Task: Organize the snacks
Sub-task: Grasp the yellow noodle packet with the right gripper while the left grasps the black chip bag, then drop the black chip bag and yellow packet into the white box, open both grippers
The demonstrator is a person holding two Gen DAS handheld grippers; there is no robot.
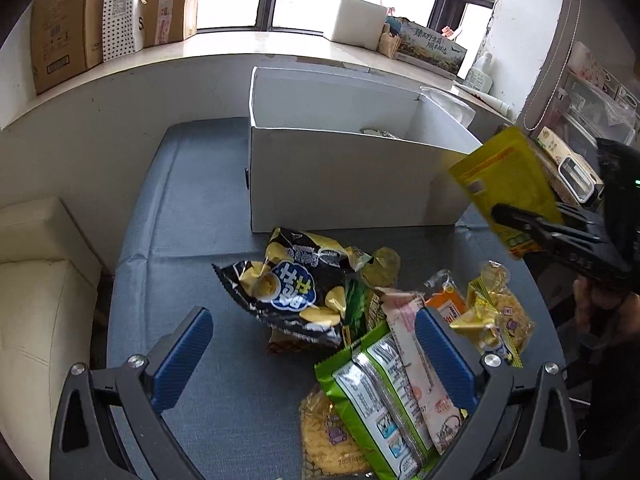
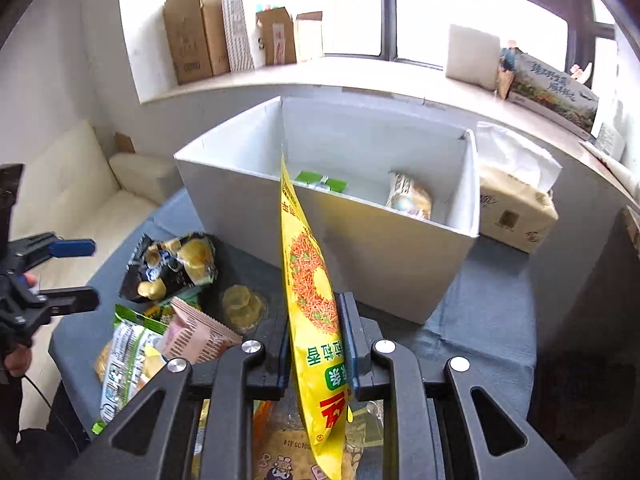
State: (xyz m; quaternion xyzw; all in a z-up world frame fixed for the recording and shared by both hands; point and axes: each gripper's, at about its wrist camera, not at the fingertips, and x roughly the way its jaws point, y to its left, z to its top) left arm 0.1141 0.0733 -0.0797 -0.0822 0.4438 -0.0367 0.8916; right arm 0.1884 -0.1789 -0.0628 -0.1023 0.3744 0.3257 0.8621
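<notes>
My right gripper [image 2: 316,332] is shut on a yellow snack packet [image 2: 308,280], which hangs upright in front of the white box [image 2: 360,240]. The left wrist view shows that packet [image 1: 504,184] lifted at the box's right corner, with the right gripper [image 1: 520,220] on its lower end. My left gripper [image 1: 316,344] is open above the snack pile, nothing between its blue pads [image 1: 184,356]. In the pile lie a black chip bag [image 1: 296,284], a green packet [image 1: 372,396], a pink packet [image 1: 416,344] and yellow noodle packets [image 1: 500,312]. The box holds a green packet [image 2: 320,181] and a patterned packet [image 2: 410,200].
The table [image 1: 180,220] has a blue-grey cover. A tissue box [image 2: 516,208] stands right of the white box. Cardboard boxes [image 1: 60,28] line the window sill behind. A cream sofa [image 1: 36,280] lies left of the table. A person's hand [image 1: 600,300] holds the right gripper.
</notes>
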